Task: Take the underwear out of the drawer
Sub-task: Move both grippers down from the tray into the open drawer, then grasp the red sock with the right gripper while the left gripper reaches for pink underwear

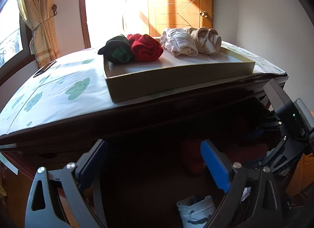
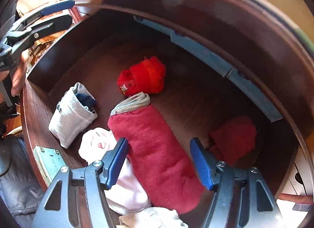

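In the right wrist view my right gripper point(image 2: 159, 161) is open inside the brown drawer point(image 2: 39, 114), its jaws astride a long dark red roll point(image 2: 157, 155) with a grey band. Around it lie a bright red roll point(image 2: 143, 77), a grey-white roll point(image 2: 72, 114), a pink piece point(image 2: 98, 145) and a dark red piece point(image 2: 235, 137). My left gripper point(image 1: 155, 161) is open and empty at the drawer's front; it also shows in the right wrist view point(image 2: 47, 18). On top of the dresser a shallow tray point(image 1: 176, 78) holds black-green point(image 1: 117, 51), red point(image 1: 146, 47) and two cream rolls point(image 1: 190, 41).
A white cloth with green cloud prints point(image 1: 58, 90) covers the dresser top. A dark phone-like object point(image 1: 44, 69) lies at its far left. A wooden door point(image 1: 176, 8) and a curtained window point(image 1: 39, 22) stand behind. The drawer's rear wall carries a blue strip point(image 2: 215, 61).
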Available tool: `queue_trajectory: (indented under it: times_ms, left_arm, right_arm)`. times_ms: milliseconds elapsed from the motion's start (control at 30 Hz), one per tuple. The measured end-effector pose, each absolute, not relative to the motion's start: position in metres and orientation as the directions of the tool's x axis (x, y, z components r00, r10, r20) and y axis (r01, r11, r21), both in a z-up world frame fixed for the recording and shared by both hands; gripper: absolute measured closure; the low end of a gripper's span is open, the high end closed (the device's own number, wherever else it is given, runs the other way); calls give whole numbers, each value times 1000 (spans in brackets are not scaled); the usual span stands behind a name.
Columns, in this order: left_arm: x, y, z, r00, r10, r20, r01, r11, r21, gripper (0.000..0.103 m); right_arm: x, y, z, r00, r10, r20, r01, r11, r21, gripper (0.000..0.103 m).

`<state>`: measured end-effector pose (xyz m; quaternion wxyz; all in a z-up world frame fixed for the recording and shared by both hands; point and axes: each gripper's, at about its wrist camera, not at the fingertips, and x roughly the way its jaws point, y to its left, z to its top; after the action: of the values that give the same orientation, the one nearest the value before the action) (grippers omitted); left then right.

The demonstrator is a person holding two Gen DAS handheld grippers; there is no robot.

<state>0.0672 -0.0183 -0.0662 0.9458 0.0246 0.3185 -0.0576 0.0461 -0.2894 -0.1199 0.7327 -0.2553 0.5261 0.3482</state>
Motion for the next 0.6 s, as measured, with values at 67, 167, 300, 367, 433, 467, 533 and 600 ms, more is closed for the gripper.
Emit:
queue_trajectory:
  times_ms: [67, 167, 300, 367, 433, 467, 533, 600]
  left_arm:
    - [69, -18, -67, 787, -94, -610, 125, 992, 8, 6]
    - [69, -19, -67, 785, -93, -612, 125, 992, 11, 6]
    - [70, -21, -68, 784, -91, -614, 127, 992, 16, 6]
    - [71, -22, -69, 782, -90, -617, 128, 992, 17, 5]
    - [72, -22, -70, 780, -90, -619, 129, 992, 18, 5]
    - [72, -22, -70, 780, -90, -619, 129, 992, 18, 5]
    - [73, -22, -70, 779, -90, -620, 128, 992, 18, 5]
    - [73, -22, -70, 778, -90, -622, 129, 992, 18, 5]
  right_arm:
    - [53, -289, -123, 181, 240, -954, -777, 629, 10, 36]
    - [59, -288, -126, 170, 236, -957, -775, 631, 17, 36]
    - [69, -283, -136, 132, 218, -967, -768, 639, 39, 36]
    - [74, -283, -137, 115, 212, -970, -771, 635, 47, 36]
    - [76, -279, -143, 89, 195, -977, -779, 625, 54, 36]
    - [77, -277, -145, 85, 188, -979, -780, 623, 52, 36]
    - [77, -274, -148, 88, 177, -980, -789, 613, 40, 36]
    - [77, -269, -151, 86, 161, -983, -795, 606, 30, 36]
